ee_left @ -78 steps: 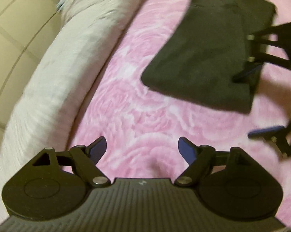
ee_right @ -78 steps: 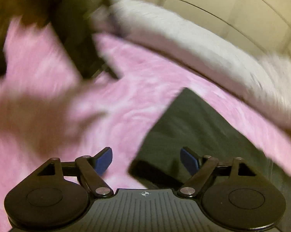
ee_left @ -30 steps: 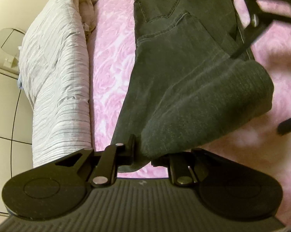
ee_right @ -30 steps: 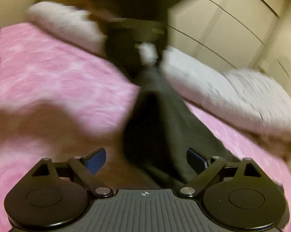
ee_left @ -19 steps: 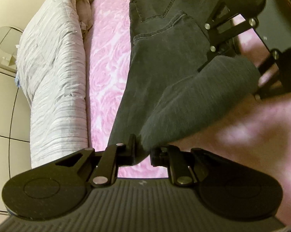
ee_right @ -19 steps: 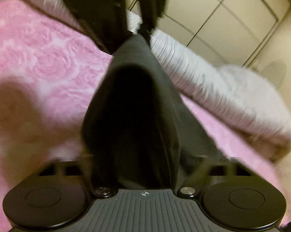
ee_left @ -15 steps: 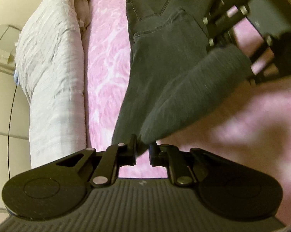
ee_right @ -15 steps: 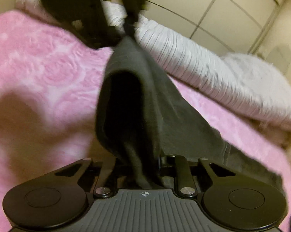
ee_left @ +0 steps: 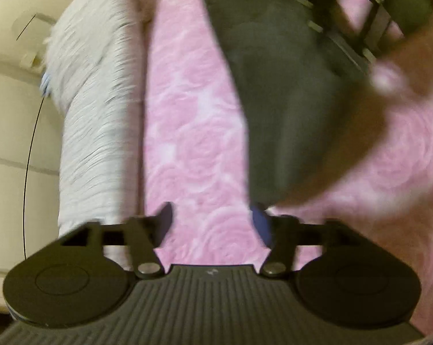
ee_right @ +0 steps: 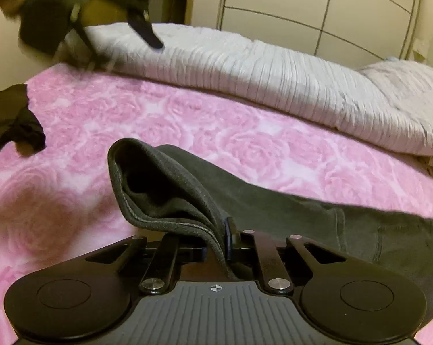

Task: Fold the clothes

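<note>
Dark grey jeans [ee_left: 288, 86] lie lengthwise on the pink rose-patterned blanket [ee_left: 193, 143]. My left gripper [ee_left: 213, 218] has its jaws opening, with only blanket between the blue pads; the jeans' near end lies just past its right fingertip. In the right wrist view my right gripper [ee_right: 216, 244] is shut on the doubled hem of the jeans [ee_right: 273, 210], and the cloth bulges up in a fold to its left. The left gripper [ee_right: 124, 49] shows blurred at the top left, off the cloth. The right gripper [ee_left: 360, 28] is a dark blur over the jeans.
A rolled white striped duvet [ee_right: 273, 80] runs along the far side of the bed, against cream wardrobe doors [ee_right: 302, 5]. Another black garment [ee_right: 9, 120] lies crumpled at the left edge of the blanket. Bare pink blanket surrounds the jeans.
The left gripper let go of the jeans leg, spread its jaws and drew away from it. The right gripper closed on the jeans fold and lifted it a little.
</note>
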Action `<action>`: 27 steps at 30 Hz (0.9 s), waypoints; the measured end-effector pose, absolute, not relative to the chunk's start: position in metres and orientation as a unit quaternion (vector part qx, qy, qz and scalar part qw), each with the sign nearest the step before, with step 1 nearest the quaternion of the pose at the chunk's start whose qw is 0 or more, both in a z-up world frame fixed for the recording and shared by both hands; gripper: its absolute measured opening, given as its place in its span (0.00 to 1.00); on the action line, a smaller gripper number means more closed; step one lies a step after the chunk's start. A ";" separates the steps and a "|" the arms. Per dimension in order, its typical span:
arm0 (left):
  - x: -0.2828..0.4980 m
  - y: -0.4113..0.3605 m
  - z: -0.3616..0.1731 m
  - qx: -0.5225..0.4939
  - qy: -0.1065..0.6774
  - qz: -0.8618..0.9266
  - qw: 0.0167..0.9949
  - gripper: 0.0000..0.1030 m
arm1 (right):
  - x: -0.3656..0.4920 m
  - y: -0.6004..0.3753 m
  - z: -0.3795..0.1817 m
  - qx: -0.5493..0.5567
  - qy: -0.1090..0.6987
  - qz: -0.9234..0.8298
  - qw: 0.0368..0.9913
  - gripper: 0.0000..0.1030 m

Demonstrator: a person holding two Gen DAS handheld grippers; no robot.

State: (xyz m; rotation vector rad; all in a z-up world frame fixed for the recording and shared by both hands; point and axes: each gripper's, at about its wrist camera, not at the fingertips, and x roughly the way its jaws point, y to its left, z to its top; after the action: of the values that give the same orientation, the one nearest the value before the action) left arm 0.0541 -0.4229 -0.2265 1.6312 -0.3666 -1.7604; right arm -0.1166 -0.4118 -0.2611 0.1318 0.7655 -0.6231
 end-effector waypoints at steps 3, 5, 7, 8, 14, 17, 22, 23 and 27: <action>0.044 -0.416 -0.266 0.637 -0.172 -0.678 0.325 0.60 | -0.123 -0.410 -0.262 0.058 0.366 -0.297 0.880 0.10; 0.035 -0.417 -0.289 0.639 -0.201 -0.675 0.310 0.57 | -0.125 -0.406 -0.262 0.056 0.369 -0.296 0.879 0.10; 0.028 -0.422 -0.304 0.641 -0.213 -0.679 0.288 0.31 | -0.127 -0.402 -0.262 0.057 0.371 -0.294 0.879 0.10; 0.026 -0.426 -0.307 0.645 -0.205 -0.681 0.280 0.20 | -0.127 -0.401 -0.262 0.059 0.373 -0.294 0.878 0.10; 0.034 -0.416 -0.264 0.643 -0.167 -0.686 0.295 0.07 | -0.131 -0.388 -0.254 0.092 0.369 -0.291 0.878 0.10; 0.038 -0.401 -0.230 0.660 -0.152 -0.678 0.285 0.07 | -0.136 -0.376 -0.238 0.134 0.344 -0.268 0.890 0.10; 0.017 -0.422 -0.168 0.658 -0.130 -0.682 0.291 0.08 | -0.169 -0.388 -0.213 0.259 0.269 -0.236 0.897 0.09; 0.007 -0.434 -0.156 0.651 -0.131 -0.686 0.298 0.08 | -0.181 -0.398 -0.208 0.282 0.250 -0.237 0.895 0.09; -0.049 -0.490 -0.122 0.611 -0.164 -0.700 0.331 0.10 | -0.239 -0.450 -0.191 0.349 0.179 -0.253 0.884 0.09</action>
State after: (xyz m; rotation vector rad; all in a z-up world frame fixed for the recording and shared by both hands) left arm -0.0492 -0.4904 -0.1217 1.5959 -0.4296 -1.8307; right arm -0.2387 -0.4501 -0.1913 0.7271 0.3728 -0.5267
